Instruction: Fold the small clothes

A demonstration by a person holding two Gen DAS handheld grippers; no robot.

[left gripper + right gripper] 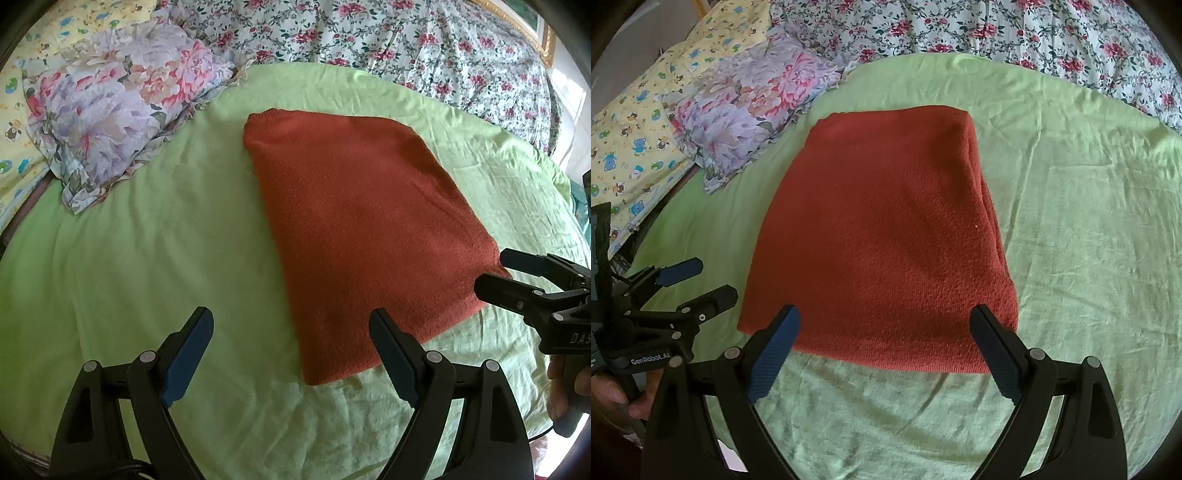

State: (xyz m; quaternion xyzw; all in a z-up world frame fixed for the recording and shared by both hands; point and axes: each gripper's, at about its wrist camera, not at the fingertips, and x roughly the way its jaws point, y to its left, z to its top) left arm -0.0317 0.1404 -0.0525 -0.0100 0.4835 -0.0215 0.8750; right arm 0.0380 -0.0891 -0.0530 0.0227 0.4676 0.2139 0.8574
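Observation:
A rust-red knitted garment lies folded into a flat rectangle on the light green sheet; it also shows in the right wrist view. My left gripper is open and empty, above the garment's near left corner. My right gripper is open and empty, over the garment's near edge. The right gripper also shows in the left wrist view at the garment's near right corner. The left gripper shows in the right wrist view, just left of the garment.
A floral pillow lies at the back left, beside a yellow cartoon-print cloth. A white floral quilt covers the back of the bed. The green sheet spreads on every side of the garment.

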